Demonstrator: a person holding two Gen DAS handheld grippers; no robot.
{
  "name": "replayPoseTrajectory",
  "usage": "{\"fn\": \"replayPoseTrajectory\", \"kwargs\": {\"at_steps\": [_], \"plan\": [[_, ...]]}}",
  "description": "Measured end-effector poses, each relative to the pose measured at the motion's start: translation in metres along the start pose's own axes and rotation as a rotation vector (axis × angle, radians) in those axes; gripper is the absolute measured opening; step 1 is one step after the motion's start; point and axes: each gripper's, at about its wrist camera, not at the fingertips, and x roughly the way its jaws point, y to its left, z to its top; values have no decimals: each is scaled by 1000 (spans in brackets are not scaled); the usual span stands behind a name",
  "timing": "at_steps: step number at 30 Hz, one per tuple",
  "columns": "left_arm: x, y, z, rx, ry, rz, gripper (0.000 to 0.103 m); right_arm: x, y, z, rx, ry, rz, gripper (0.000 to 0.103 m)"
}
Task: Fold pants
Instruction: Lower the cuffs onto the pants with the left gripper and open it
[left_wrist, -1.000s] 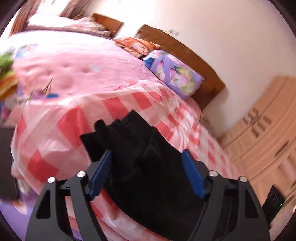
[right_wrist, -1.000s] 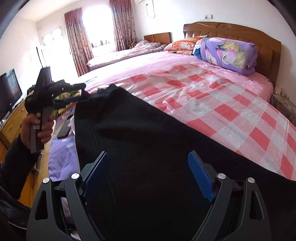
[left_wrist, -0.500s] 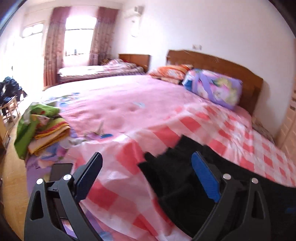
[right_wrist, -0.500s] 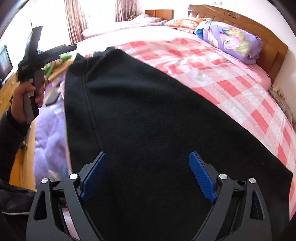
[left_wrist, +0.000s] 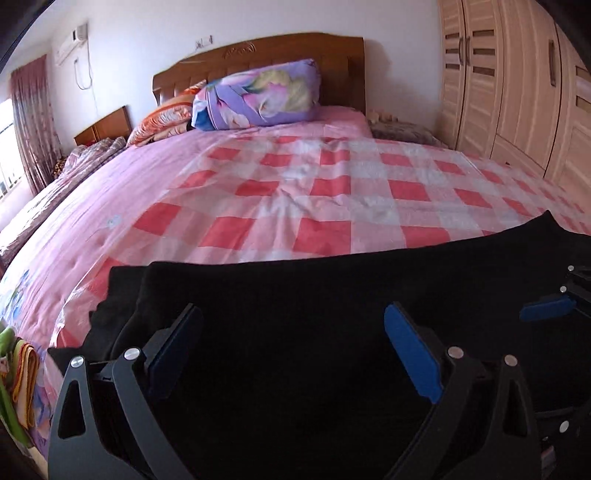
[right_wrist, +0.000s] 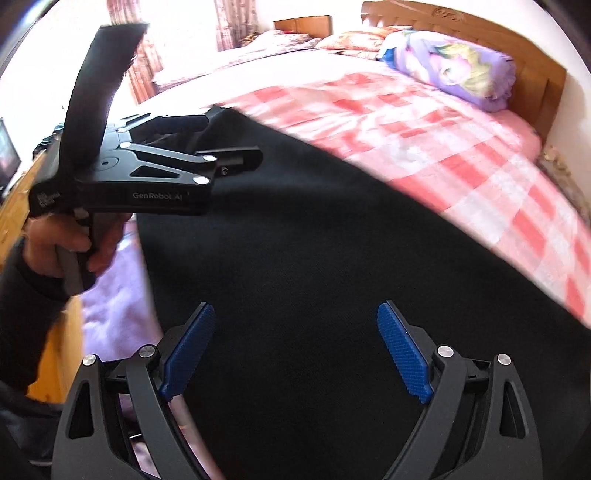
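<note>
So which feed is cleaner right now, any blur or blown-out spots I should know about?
Left wrist view: sharp; checkered sheet evenly lit, but the black pants show almost no texture, and fisheye bends the wardrobe. Right wrist view: blurred along the pants' far edge, window side at upper left overexposed to white behind the left gripper, so it is the worse feed.

A home bedroom. A wide bed (left_wrist: 295, 192) with a pink checked cover fills the room, backed by a carved wooden headboard (left_wrist: 258, 55), with a rolled floral quilt (left_wrist: 258, 96) and pillow (left_wrist: 166, 118) at its head. A tall wardrobe (left_wrist: 517, 81) lines one wall; curtains (left_wrist: 33, 118) hang by the window, with an air conditioner (left_wrist: 72, 42) high up.
</note>
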Motion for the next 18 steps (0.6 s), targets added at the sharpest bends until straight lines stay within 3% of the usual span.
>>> {"fn": "replayPoseTrajectory", "kwargs": {"at_steps": [3, 5, 9, 13, 15, 17, 18], "plan": [[30, 7, 20, -49, 68, -3, 99, 17, -16, -3, 15, 67, -46, 88], [54, 15, 13, -91, 168, -17, 100, 13, -11, -13, -43, 76, -63, 90], [61, 27, 5, -129, 168, -63, 102, -12, -19, -42, -31, 76, -57, 90], [61, 22, 5, -115, 166, -43, 102, -51, -52, -76, 60, 30, -190, 91], [61, 22, 6, -119, 167, -45, 102, -57, -77, -100, 125, 62, -263, 92], [61, 19, 6, -118, 165, -39, 102, -74, -103, -130, 221, 5, -154, 92], [62, 18, 7, -116, 164, -36, 102, -80, -106, -137, 220, 11, -166, 92]]}}
